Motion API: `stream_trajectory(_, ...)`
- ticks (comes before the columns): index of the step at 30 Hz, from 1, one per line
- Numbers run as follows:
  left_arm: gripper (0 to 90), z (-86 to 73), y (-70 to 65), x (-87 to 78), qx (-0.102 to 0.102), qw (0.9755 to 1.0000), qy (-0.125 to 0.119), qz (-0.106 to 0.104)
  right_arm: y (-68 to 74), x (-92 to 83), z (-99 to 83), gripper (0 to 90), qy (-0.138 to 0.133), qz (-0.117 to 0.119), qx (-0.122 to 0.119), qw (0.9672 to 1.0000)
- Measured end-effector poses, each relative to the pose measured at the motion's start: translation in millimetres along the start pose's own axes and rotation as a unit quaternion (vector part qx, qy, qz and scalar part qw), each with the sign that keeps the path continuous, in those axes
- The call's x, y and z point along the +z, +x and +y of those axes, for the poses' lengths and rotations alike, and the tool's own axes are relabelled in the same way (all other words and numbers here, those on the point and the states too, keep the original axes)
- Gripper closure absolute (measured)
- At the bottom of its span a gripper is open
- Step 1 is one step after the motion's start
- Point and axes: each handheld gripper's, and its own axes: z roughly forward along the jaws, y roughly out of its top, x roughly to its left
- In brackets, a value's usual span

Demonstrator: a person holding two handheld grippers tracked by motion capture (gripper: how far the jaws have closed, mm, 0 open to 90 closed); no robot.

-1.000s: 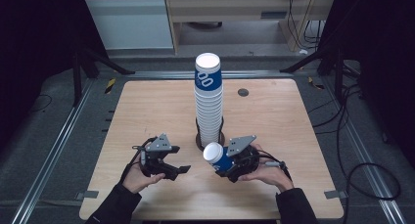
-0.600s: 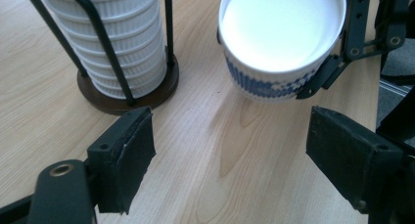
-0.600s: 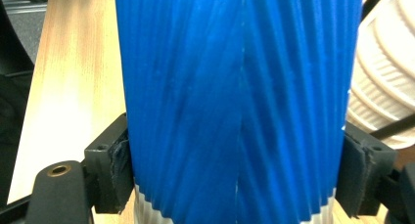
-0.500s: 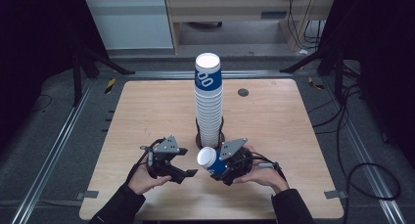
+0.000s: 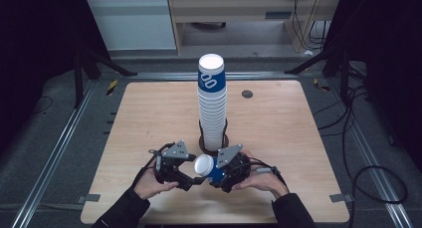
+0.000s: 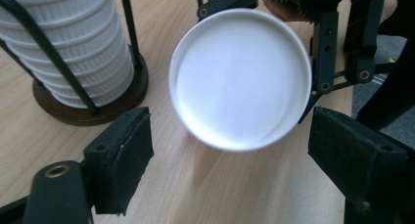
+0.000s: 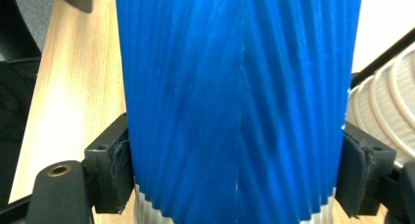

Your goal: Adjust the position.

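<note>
High view: we see a single blue paper cup (image 5: 208,167) lying on its side above the near part of the counter (image 5: 298,138), just in front of the tall stack of cups (image 5: 212,103). Its white round end points toward the left gripper (image 5: 191,175), and its blue body sits in the right gripper (image 5: 219,174).

In the right gripper view, we find the cup's ribbed blue wall (image 7: 240,101) between the two black fingers (image 7: 113,172), whose pads press against it on both sides, so this gripper is pinching the cup.

In the left gripper view, we look straight at the cup's white round face (image 6: 241,79). It hangs just above and between the two black fingers (image 6: 122,158), which stand spread wide apart with bare wood showing between them; neither pad touches the cup. Behind the cup we make out the black linkage of the other gripper (image 6: 337,48).

Moving outward, the stack of cups stands upright in a dark round holder (image 5: 214,141) with thin black rods rising around it, near the middle of the counter; the top cup carries a blue band with white marks. In the left gripper view the ribbed white rims of the stack (image 6: 68,43) and the holder's brown base (image 6: 88,106) sit to the cup's left, near it but apart.

A small dark round fitting (image 5: 247,94) lies farther back on the wood.
</note>
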Motion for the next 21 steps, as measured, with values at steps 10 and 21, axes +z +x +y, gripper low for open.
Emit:
stream_trajectory(10,16.0,1.2,-3.6,8.4,0.004,0.9998,0.019,-0.006,6.0,10.3,5.8,19.1,0.011,0.008,-0.016,0.9998)
stream_trajectory(21,21.2,0.4,-5.7,13.4,0.005,0.9994,0.031,-0.012,10.7,14.6,10.4,19.1,0.011,0.013,-0.032,0.9993)
